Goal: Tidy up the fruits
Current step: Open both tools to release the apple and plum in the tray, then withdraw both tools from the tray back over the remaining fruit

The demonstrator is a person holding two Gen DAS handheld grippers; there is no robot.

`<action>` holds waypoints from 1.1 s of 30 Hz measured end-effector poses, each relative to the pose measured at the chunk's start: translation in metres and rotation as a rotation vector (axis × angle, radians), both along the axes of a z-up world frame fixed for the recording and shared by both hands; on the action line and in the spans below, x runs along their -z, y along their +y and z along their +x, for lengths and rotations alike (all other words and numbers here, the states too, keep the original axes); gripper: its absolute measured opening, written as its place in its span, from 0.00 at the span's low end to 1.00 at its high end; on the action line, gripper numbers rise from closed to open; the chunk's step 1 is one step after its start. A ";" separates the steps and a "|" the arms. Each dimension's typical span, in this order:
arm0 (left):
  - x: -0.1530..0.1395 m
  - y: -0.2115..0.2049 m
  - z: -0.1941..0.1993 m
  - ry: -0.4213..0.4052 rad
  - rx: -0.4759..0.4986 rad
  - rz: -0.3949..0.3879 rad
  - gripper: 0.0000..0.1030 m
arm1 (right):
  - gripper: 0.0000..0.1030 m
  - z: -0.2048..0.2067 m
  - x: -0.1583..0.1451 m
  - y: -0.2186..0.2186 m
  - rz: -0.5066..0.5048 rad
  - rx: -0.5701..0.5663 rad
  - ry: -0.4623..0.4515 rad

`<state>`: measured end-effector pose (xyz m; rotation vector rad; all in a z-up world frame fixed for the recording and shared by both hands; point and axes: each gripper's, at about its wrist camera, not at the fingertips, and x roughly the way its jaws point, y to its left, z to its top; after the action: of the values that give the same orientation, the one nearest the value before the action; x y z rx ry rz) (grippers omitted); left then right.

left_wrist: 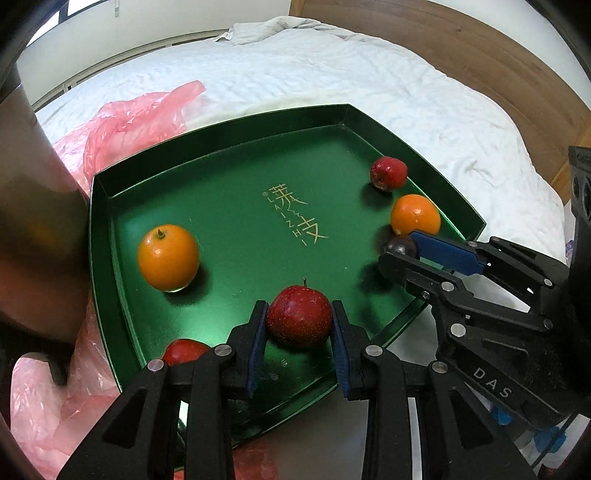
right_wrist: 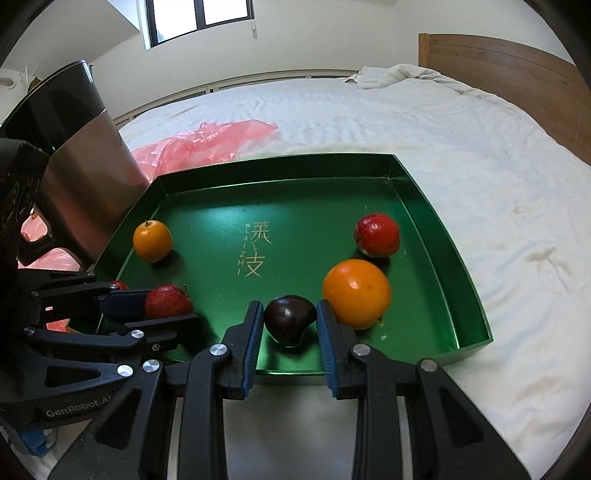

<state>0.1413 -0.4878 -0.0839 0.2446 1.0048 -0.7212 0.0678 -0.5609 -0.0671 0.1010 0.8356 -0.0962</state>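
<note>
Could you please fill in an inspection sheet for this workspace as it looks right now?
Surface: white bedsheet, wrinkled, carrying a green tray.
Job's things: in the tray, two oranges, a red fruit near the far right wall, a red fruit, a dark fruit, and one more red fruit partly hidden.
Clutter: pink plastic bag beside the tray.
Grippers: left gripper shut on the near red fruit; right gripper shut on the dark fruit.
Cables: nothing seen.
Surroundings: metal bin at the tray's left, wooden headboard, window.
</note>
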 end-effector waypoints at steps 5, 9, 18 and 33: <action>-0.001 0.004 0.000 -0.008 -0.036 0.016 0.27 | 0.49 0.005 0.001 0.003 -0.018 -0.002 0.027; -0.007 0.007 0.000 -0.036 -0.062 0.026 0.38 | 0.74 0.005 -0.001 0.005 -0.029 0.001 0.032; -0.031 0.018 -0.010 -0.094 -0.082 0.015 0.47 | 0.96 -0.003 -0.012 0.007 -0.017 0.026 0.007; -0.078 0.067 -0.066 -0.177 -0.133 -0.028 0.54 | 1.00 -0.040 -0.056 0.039 -0.041 0.003 -0.067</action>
<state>0.0757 -0.4207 -0.0057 0.2114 0.8337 -0.5819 0.0274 -0.5216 -0.0115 0.0669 0.7659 -0.1122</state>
